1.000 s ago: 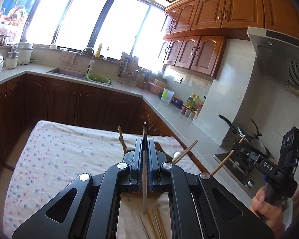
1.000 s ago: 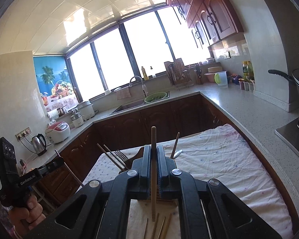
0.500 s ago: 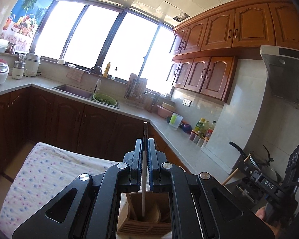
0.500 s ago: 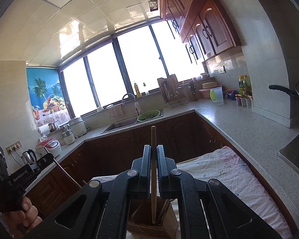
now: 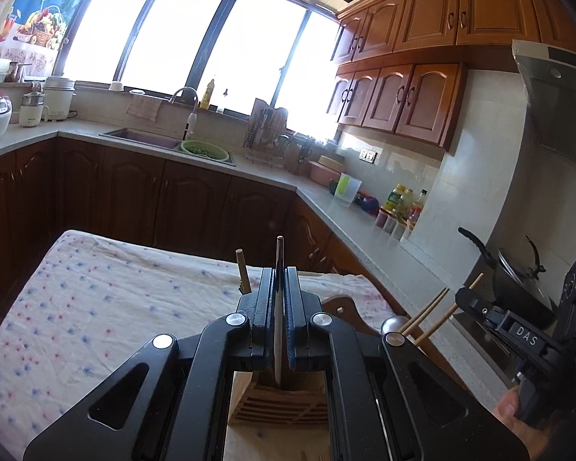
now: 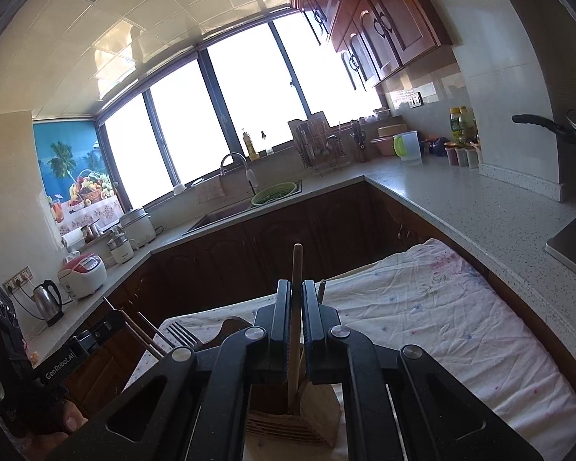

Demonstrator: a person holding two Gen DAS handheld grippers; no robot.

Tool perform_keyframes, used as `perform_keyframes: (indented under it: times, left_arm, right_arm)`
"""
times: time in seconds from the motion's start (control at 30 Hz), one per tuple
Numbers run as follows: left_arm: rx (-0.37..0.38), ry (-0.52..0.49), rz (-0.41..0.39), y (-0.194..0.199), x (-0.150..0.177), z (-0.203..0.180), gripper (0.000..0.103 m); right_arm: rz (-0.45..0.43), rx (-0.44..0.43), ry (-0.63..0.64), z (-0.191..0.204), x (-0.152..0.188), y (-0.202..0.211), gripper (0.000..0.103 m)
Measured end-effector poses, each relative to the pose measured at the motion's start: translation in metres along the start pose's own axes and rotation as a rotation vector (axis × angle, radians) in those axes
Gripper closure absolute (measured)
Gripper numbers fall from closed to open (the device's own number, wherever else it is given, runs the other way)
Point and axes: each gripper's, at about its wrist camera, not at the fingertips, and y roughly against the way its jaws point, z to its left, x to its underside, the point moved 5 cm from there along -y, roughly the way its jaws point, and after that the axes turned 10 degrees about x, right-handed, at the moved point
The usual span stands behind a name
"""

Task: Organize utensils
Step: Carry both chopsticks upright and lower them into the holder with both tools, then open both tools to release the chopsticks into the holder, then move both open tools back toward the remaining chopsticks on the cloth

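My left gripper [image 5: 279, 288] is shut on a thin flat metal utensil handle [image 5: 278, 330], held upright with its lower end over the slatted wooden utensil holder [image 5: 284, 403]. My right gripper [image 6: 295, 299] is shut on a wooden chopstick [image 6: 296, 307], upright, its lower end inside the same holder [image 6: 311, 411]. Another wooden stick [image 5: 242, 272] rises just left of the left fingers. The right gripper [image 5: 480, 307], seen in the left wrist view, has chopsticks [image 5: 426, 313] beside it. A fork [image 6: 180, 335] and chopsticks [image 6: 146, 334] show near the left gripper [image 6: 96, 330] in the right wrist view.
The holder stands on a wooden board [image 5: 345, 307] on a table with a floral white cloth [image 5: 96, 299]. A stone counter [image 6: 480, 207] runs along the right with bottles, a stove and a pan [image 5: 514, 280]. Dark cabinets [image 5: 153, 196] lie beyond.
Both grippers have tilted back down after a brief lift; the table and the holder are in view again. Each utensil's lower end now sits at the holder.
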Motion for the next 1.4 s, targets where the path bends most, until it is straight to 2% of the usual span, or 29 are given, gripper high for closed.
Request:
perform_keyframes:
  times: [0.3, 0.77, 0.9, 0.97, 1.0, 1.07, 1.1, 1.13, 1.17, 1.2, 1.23, 1.3, 1.4]
  left_arm:
    - [-0.021, 0.021, 0.050, -0.012, 0.014, 0.009, 0.099]
    - [-0.028, 0.038, 0.069, -0.014, 0.013, 0.016, 0.099]
    - [-0.030, 0.041, 0.082, -0.014, 0.014, 0.017, 0.098]
    - [-0.029, 0.051, 0.090, -0.012, 0.015, 0.017, 0.094]
    - [-0.028, 0.058, 0.090, -0.011, 0.014, 0.017, 0.089]
    - [-0.031, 0.060, 0.081, -0.006, 0.014, 0.016, 0.081]
    - [-0.033, 0.060, 0.075, -0.002, 0.014, 0.016, 0.072]
    - [-0.034, 0.059, 0.067, 0.002, 0.014, 0.015, 0.067]
    - [-0.039, 0.058, 0.059, 0.007, 0.015, 0.014, 0.059]
    - [-0.049, 0.058, 0.053, 0.011, 0.015, 0.014, 0.050]
    - [-0.058, 0.059, 0.048, 0.016, 0.016, 0.014, 0.044]
    - [-0.066, 0.066, 0.035, 0.025, 0.018, 0.014, 0.029]
    - [-0.065, 0.079, 0.030, 0.039, 0.023, 0.015, 0.025]
  right_arm:
    - [0.076, -0.004, 0.005, 0.001, 0.019, -0.017, 0.097]
    - [0.082, 0.003, -0.004, 0.001, 0.020, -0.018, 0.096]
    - [0.085, -0.002, -0.012, 0.000, 0.019, -0.018, 0.092]
    - [0.085, -0.008, -0.019, -0.001, 0.020, -0.017, 0.091]
    - [0.086, -0.011, -0.026, -0.003, 0.020, -0.017, 0.088]
    - [0.084, -0.018, -0.043, -0.006, 0.020, -0.014, 0.070]
    - [0.078, -0.021, -0.052, -0.008, 0.020, -0.012, 0.056]
    - [0.068, -0.022, -0.062, -0.010, 0.019, -0.009, 0.043]
    - [0.055, -0.024, -0.073, -0.012, 0.018, -0.004, 0.038]
    - [0.043, -0.028, -0.083, -0.014, 0.017, 0.000, 0.027]
    - [0.033, -0.030, -0.091, -0.015, 0.017, 0.004, 0.020]
    - [0.020, -0.037, -0.105, -0.018, 0.017, 0.012, 0.010]
    - [0.010, -0.043, -0.109, -0.021, 0.020, 0.025, 0.007]
